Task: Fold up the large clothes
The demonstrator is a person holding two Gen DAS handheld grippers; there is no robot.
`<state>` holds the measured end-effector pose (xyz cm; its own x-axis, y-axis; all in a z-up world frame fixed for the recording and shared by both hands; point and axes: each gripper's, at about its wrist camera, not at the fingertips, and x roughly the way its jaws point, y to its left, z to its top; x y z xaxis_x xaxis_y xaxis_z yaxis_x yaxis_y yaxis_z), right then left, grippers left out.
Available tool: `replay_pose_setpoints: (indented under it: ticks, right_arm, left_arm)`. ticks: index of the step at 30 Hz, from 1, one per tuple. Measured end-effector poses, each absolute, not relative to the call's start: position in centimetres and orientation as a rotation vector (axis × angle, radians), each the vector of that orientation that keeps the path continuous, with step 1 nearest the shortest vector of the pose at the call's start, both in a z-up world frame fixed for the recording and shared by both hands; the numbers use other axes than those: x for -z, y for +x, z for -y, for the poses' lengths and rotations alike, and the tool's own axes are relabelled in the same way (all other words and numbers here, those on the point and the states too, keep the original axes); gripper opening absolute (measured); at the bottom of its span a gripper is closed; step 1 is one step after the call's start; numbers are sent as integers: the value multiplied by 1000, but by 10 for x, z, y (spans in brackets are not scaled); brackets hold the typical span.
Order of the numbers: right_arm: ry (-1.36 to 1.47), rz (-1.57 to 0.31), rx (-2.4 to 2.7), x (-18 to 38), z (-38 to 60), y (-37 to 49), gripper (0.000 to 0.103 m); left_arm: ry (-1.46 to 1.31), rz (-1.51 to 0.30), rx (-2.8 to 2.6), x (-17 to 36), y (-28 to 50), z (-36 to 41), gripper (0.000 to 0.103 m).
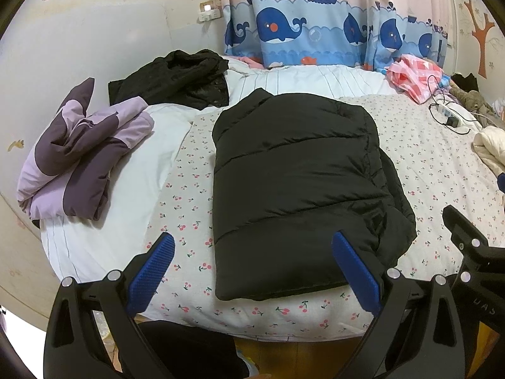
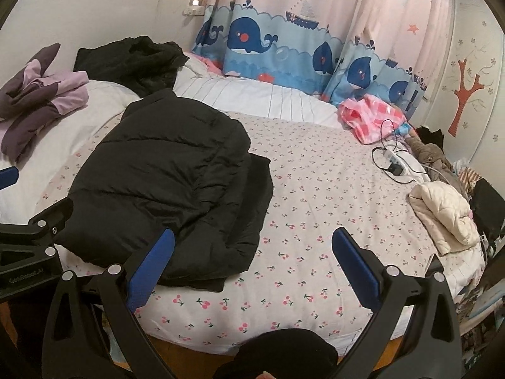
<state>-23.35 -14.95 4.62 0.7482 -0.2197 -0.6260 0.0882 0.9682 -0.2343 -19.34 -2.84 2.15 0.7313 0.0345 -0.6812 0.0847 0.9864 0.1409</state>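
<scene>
Black puffy jacket folded on bed; probably springs apart if released badly. Left hand-held gripper and right hand-held gripper wide open, empty.

The black puffer jacket hides its folded-under sleeves (the lower layer barely shows).

Bed with cherry-print sheet. Whale curtain at 12 o'clock. Pink checked cloth at 2 o'clock, power strip with black cables beside it. Wall socket at 11 o'clock. Tree decal on right wall.
</scene>
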Motion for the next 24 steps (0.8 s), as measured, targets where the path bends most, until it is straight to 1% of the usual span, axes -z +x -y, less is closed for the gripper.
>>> replay_pose_setpoints:
  ticks: [4, 13, 24]
  right_arm:
    - [-180, -710, 160, -47, 152, -234, 97]
    - [-39, -756, 92, -45, 163, -232, 97]
    - [3, -762, 58, -45, 151, -233, 97]
  left_arm:
    - [169, -747, 28, -22, -194, 30, 96]
    - [192, -717, 11, -30, -202, 36, 96]
    - [161, -722, 6, -32, -205, 24, 96]
